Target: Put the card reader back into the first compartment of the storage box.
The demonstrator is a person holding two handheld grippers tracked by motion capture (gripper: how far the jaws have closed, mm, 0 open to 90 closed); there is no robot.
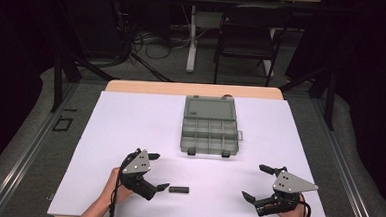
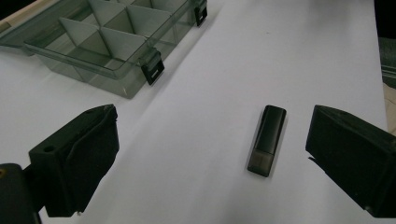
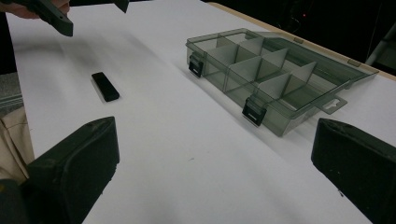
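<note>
The left gripper (image 1: 160, 172) stands with jaws wide apart, empty; the small black stick (image 2: 266, 140) lies flat on the white table (image 1: 130, 130), between the jaws but close to the right one; centring before closing is advised. The right gripper (image 1: 254, 182) is open, idle; the divided box (image 1: 209, 134) waits beyond.

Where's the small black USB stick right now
In the high view the small black rectangular USB stick lies flat on the white table, just right of the open left gripper, nearer than the clear compartment box.
</note>
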